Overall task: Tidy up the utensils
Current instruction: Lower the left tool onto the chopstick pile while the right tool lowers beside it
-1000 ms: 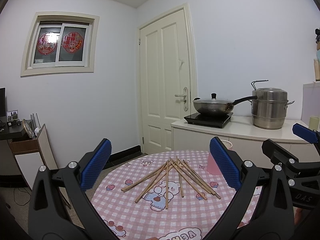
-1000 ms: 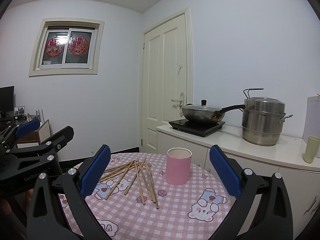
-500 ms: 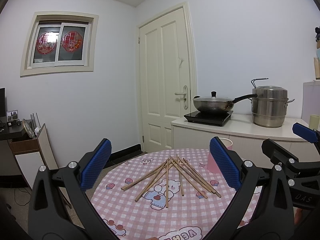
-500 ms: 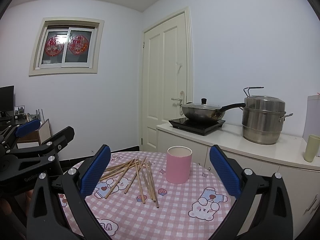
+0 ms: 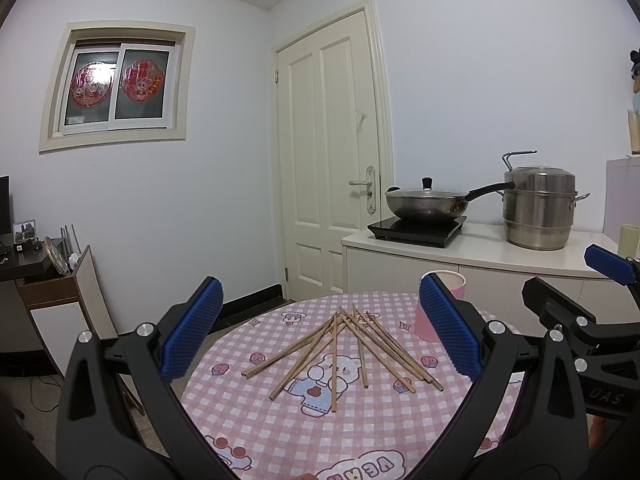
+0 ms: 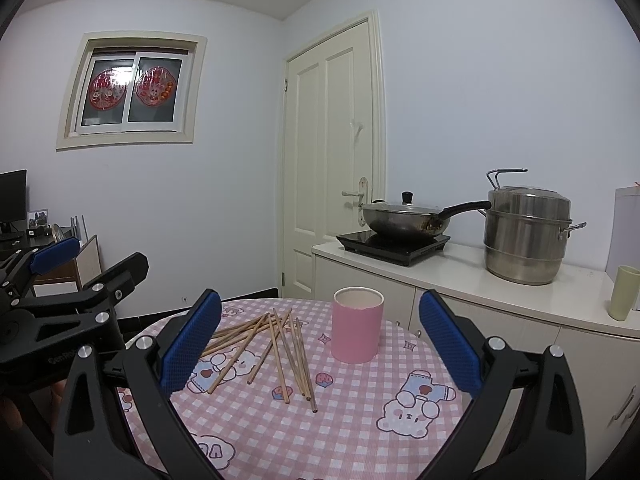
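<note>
Barely anything has shifted: chopsticks (image 5: 340, 350) lie scattered ahead, between both wide-open, empty pairs of fingers (image 5: 192, 328).

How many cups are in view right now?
2. A pink cup stands on the checked table, right of the chopsticks. A pale green cup stands on the counter, far right. None seems hidden.

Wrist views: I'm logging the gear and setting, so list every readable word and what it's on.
"DAS": upside down, on the right gripper body.
"GenRob...": on the left gripper body; the end is hidden.
"...EA...": upside down on the tablecloth, cut off at the picture's edge.
Window stickers: any characters are too blurred to read.
</note>
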Available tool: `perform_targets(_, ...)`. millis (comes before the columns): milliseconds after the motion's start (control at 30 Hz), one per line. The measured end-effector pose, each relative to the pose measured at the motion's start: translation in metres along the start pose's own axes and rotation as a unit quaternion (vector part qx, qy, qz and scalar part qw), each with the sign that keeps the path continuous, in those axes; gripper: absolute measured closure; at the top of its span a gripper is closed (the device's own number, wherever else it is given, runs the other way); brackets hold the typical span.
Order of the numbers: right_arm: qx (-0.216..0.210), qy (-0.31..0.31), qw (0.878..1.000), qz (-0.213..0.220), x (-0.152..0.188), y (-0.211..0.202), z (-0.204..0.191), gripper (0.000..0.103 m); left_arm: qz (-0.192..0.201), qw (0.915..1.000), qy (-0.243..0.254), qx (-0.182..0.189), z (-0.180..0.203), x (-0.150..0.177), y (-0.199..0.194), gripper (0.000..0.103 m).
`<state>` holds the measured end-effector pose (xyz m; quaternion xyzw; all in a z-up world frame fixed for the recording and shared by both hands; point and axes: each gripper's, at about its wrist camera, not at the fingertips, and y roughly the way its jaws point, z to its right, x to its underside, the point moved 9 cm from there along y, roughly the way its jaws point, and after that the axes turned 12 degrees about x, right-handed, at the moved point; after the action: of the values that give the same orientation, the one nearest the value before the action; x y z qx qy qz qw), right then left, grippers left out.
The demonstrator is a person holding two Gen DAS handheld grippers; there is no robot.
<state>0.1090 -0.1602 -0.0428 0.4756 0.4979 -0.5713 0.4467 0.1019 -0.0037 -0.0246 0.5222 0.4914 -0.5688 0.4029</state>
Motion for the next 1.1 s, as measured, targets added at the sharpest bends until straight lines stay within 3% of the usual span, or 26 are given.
perform_targets(633,-0.008,-0.002,1.000,-0.017,0.008,0.016,-0.003,0.007,-0.029,0.9995,-0.010,-0.008,-0.009,0.015,0.018,0.006)
perform_targets(900,-0.056,-0.009,0.996,-0.071,0.025,0.049,-0.020,0.007,-0.109,0.9929,-0.048,0.010,-0.042,0.054,0.054,0.006)
perform_targets(1100,-0.069,-0.037,0.989,-0.125,0.051,0.091,-0.044,0.007,-0.168,0.9839,-0.058,-0.020,-0.080,0.089,0.078,0.006)
